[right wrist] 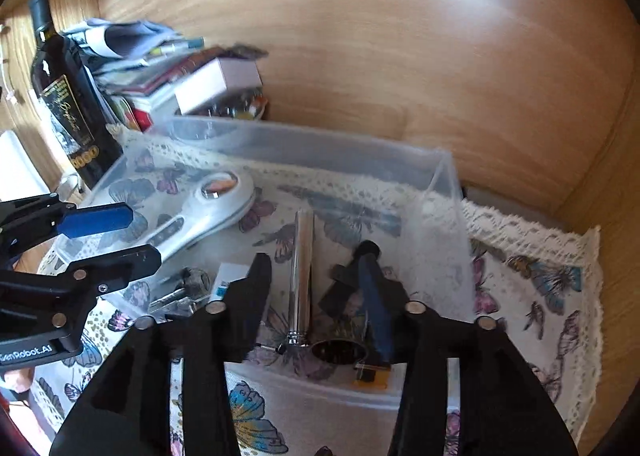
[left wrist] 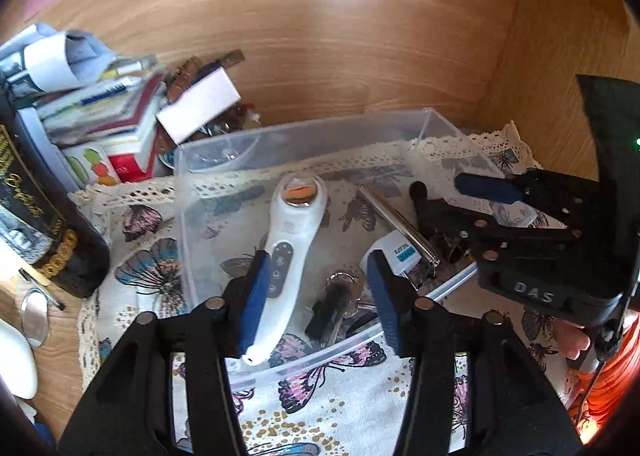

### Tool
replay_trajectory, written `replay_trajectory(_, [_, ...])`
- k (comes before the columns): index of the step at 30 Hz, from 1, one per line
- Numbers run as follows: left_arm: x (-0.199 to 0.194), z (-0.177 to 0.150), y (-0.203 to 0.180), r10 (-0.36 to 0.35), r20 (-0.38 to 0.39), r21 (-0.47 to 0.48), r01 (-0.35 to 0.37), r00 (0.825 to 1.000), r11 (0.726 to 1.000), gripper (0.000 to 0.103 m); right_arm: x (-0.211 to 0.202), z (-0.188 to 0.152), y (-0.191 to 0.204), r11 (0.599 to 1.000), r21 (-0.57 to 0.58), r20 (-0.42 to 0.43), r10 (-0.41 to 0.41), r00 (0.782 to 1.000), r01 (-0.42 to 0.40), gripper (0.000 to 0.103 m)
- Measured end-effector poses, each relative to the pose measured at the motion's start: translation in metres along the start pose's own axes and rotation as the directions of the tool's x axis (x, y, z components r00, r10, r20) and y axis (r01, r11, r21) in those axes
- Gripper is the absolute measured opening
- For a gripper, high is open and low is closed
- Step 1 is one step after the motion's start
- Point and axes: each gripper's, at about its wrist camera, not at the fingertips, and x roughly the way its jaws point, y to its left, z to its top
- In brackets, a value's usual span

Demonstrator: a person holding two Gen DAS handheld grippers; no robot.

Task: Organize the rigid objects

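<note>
Clear plastic bin [left wrist: 304, 128] sits on the butterfly cloth [left wrist: 328, 400], w/ a white handheld device [left wrist: 288, 256] at its left, a chrome tube [right wrist: 301, 276] mid-bin, keys [left wrist: 340, 296] near the front wall. Left gripper [left wrist: 316, 296] hangs over the bin's near-left part, jaws wide apart, holding nothing. Right gripper [right wrist: 316, 288] is over the near-right part, jaws also wide, tube lying between them, not gripped.

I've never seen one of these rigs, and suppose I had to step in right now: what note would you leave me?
Left gripper: open, empty, over the clear bin.
Right gripper: open, empty, at the bin's right side.
In the bin: white handheld device, metal tube, keys, small white box, black part.
Done: these five are binned.
Left: I see nothing loose on the butterfly cloth; check.
</note>
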Motion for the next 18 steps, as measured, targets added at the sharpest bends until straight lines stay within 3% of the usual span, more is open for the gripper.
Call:
replay_trajectory(4, [-0.022, 0.000, -0.003, 0.017, 0.065, 0.013, -0.018, 0.998, 1.000, 0.060, -0.028, 0.002, 0.003, 1.000, -0.007, 0.070, -0.008, 0.997, 0.008, 0.045])
replay_trajectory(9, [-0.062, -0.005, -0.012, 0.047, 0.183, 0.027, -0.053, 0.982, 0.998, 0.067, -0.068, 0.000, 0.010, 0.999, -0.012, 0.189, -0.032, 0.982, 0.035, 0.062])
replay_trajectory(11, [-0.076, -0.008, -0.017, 0.059, 0.222, 0.037, -0.069, 0.973, 0.997, 0.068, -0.089, -0.005, 0.014, 0.999, -0.015, 0.240, -0.041, 0.970, 0.046, 0.064])
replay_trajectory(14, [-0.101, -0.015, -0.022, 0.052, 0.278, 0.038, -0.065, 0.959, 0.997, 0.070, -0.111, -0.012, 0.017, 0.998, 0.001, 0.310, -0.056, 0.949, 0.059, 0.076])
replay_trajectory(18, [-0.132, -0.028, -0.034, 0.073, 0.373, 0.036, -0.093, 0.925, 0.995, 0.084, -0.141, -0.027, 0.020, 0.994, 0.032, 0.396, -0.113, 0.911, 0.109, 0.088])
